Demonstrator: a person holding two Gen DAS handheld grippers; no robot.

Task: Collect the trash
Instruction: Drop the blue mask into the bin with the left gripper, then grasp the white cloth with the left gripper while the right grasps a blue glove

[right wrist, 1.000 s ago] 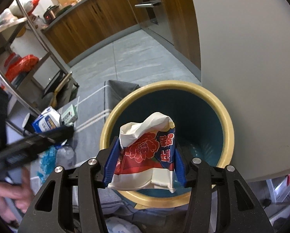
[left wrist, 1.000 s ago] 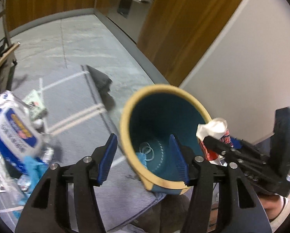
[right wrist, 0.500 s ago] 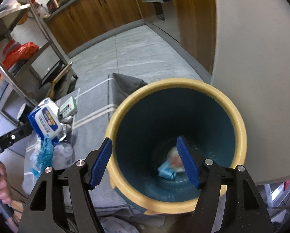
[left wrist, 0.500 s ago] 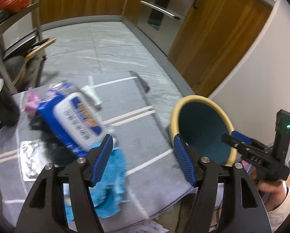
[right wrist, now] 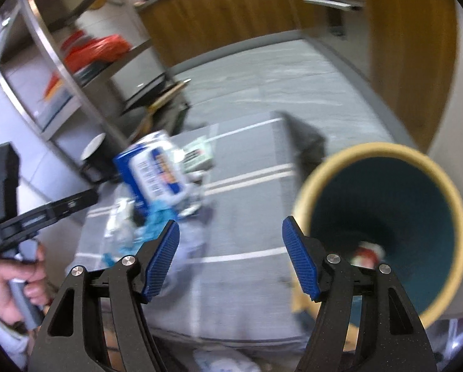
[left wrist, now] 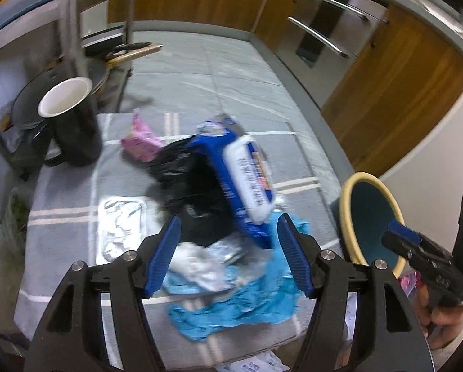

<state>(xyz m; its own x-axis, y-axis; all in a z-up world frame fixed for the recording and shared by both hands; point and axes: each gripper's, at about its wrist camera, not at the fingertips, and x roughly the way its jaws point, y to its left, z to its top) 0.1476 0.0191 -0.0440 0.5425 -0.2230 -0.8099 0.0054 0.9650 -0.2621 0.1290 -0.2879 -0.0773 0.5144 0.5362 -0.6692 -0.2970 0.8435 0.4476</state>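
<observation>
A teal bin with a yellow rim [left wrist: 346,204] stands at the right edge of a grey striped cloth [left wrist: 64,226]; it also shows in the right wrist view [right wrist: 321,170] with a red and white wrapper [right wrist: 366,251] at its bottom. My left gripper [left wrist: 228,255] is open and empty above a trash pile: a blue and white wipes pack [left wrist: 247,173], black plastic [left wrist: 185,173], blue crumpled film [left wrist: 247,307], white tissue [left wrist: 200,263], a foil blister [left wrist: 119,223] and a pink wrapper [left wrist: 141,142]. My right gripper [right wrist: 230,259] is open and empty beside the bin.
A black mug with a white inside [left wrist: 73,124] stands at the cloth's far left. A metal shelf rack [right wrist: 76,71] holds pans and red bags behind it. Wooden cabinets [left wrist: 396,93] and a white wall [right wrist: 461,117] lie to the right of the bin.
My right gripper opened and dropped the red and white wrapper into the bin, then drew back left. My left gripper swung left from the bin to over the trash pile.
</observation>
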